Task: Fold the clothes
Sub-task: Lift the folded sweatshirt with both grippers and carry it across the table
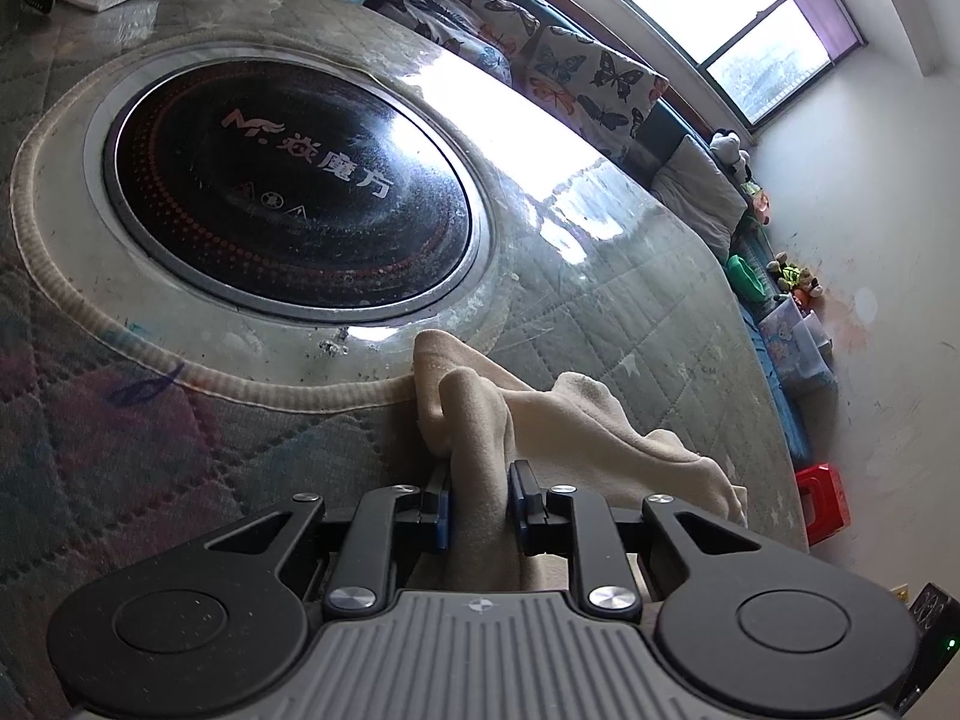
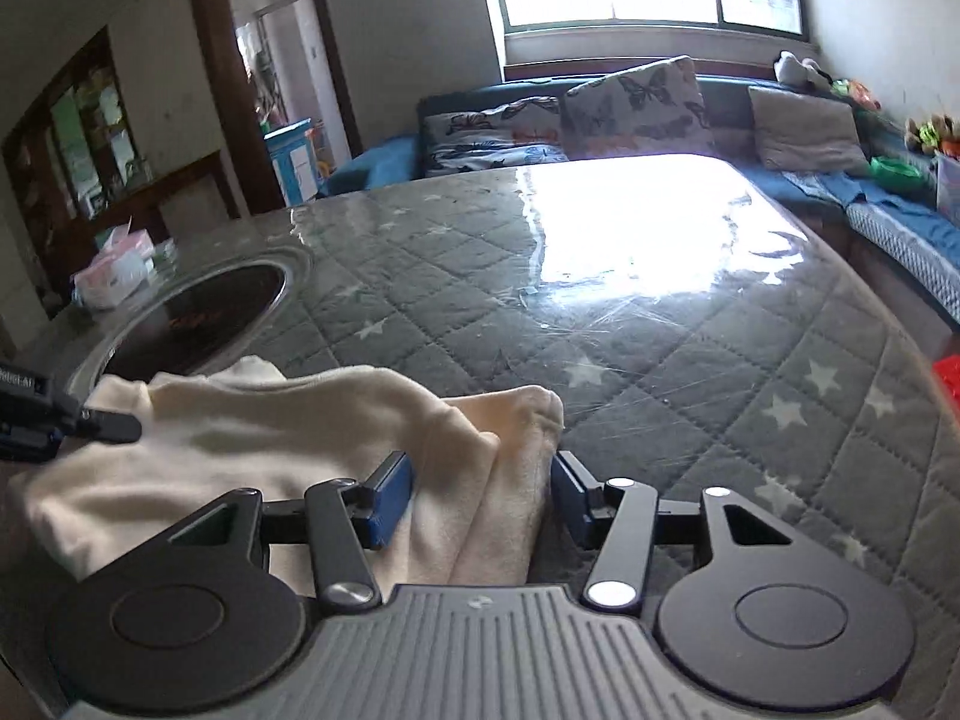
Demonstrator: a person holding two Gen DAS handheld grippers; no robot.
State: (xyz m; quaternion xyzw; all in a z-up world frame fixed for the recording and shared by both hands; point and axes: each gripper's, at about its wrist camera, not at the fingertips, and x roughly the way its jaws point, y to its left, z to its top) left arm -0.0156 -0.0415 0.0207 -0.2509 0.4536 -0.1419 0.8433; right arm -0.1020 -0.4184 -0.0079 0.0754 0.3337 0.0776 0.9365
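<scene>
Left tool clamping cream garment, right tool parted around it.

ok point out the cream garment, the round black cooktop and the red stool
cream garment [image 2: 252,438]: right wrist view, on the broad bunched middle of the cloth
round black cooktop [image 1: 288,180]: left wrist view, on the glass beside the printed logo
red stool [image 1: 823,504]: left wrist view, on its side face

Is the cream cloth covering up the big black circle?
No, the cream cloth lies beside the black circle, which shows fully.
</scene>
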